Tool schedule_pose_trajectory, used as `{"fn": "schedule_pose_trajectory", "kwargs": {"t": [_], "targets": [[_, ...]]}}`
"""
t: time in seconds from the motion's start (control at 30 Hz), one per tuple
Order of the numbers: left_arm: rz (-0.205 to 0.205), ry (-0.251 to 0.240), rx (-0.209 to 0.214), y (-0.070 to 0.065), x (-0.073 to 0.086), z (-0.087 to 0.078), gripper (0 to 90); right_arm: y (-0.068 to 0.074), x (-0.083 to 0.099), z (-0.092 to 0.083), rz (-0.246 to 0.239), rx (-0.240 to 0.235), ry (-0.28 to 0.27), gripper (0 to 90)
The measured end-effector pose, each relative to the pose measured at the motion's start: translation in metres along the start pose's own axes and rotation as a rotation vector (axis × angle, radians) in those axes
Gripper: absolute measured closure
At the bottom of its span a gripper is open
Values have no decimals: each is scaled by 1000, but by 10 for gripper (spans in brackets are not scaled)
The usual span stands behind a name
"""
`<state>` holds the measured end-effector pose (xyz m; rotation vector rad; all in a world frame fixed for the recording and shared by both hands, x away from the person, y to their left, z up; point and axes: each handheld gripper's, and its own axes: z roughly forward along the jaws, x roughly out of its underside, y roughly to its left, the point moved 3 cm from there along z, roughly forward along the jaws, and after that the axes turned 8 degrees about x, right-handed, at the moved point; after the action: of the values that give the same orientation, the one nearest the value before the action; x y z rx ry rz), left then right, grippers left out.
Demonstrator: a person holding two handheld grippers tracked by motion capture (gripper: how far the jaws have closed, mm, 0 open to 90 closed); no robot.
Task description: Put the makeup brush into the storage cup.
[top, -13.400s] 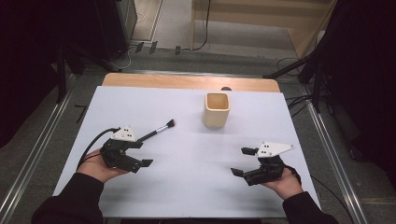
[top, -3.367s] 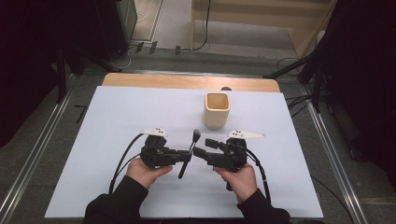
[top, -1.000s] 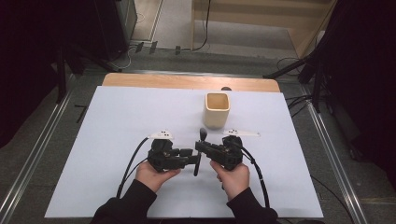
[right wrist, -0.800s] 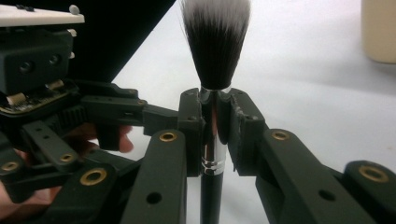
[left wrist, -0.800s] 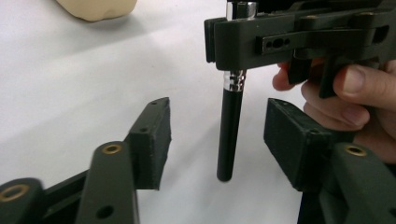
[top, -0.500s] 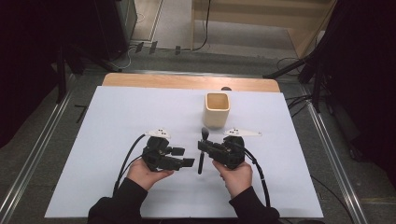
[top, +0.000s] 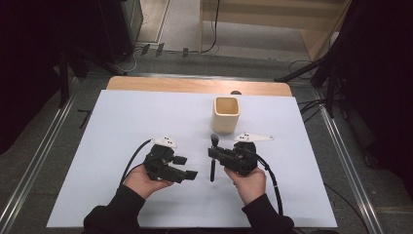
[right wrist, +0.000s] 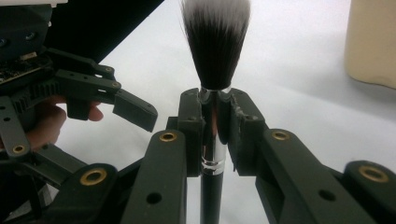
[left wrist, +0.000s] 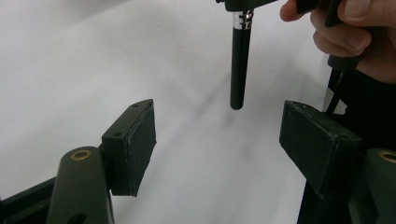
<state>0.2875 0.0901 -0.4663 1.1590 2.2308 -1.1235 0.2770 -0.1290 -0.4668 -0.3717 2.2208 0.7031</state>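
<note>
The makeup brush is pinched at its silver neck by the right gripper, near the middle of the white table, bristles up. The left gripper is seen just beside the brush handle; its jaws are spread and have just been opening, and nothing is held between them (the handle hangs a little beyond them). Lots of bare table is left on both sides and toward the near edge. A cream cup is standing just behind the brush, close to the far wooden edge.
</note>
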Motion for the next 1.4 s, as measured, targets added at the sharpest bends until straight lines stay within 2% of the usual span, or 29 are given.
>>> {"fn": "schedule_pose_trajectory", "kwargs": {"t": [0.1,0.27,0.57,0.63,0.67,0.77,1.07,1.4], "targets": [[0,7,-6,1,1,-3,279,-1,0,0,1,-2,4,777],[64,19,-46,0,3,-9,268,-1,1,1,-7,-8,12,777],[67,76,-93,5,10,-17,267,-1,1,-1,-15,-12,14,777],[75,88,-103,6,11,-18,267,-1,1,-1,-18,-12,14,777],[85,95,-126,6,13,-19,267,-1,1,-1,-20,-13,15,777],[93,110,-134,7,16,-20,267,-2,1,-2,-24,-13,15,777],[109,122,-173,12,23,-30,270,-2,1,-4,-36,-19,12,777],[106,141,-190,20,34,-45,270,-3,0,-6,-28,-12,4,777]]}}
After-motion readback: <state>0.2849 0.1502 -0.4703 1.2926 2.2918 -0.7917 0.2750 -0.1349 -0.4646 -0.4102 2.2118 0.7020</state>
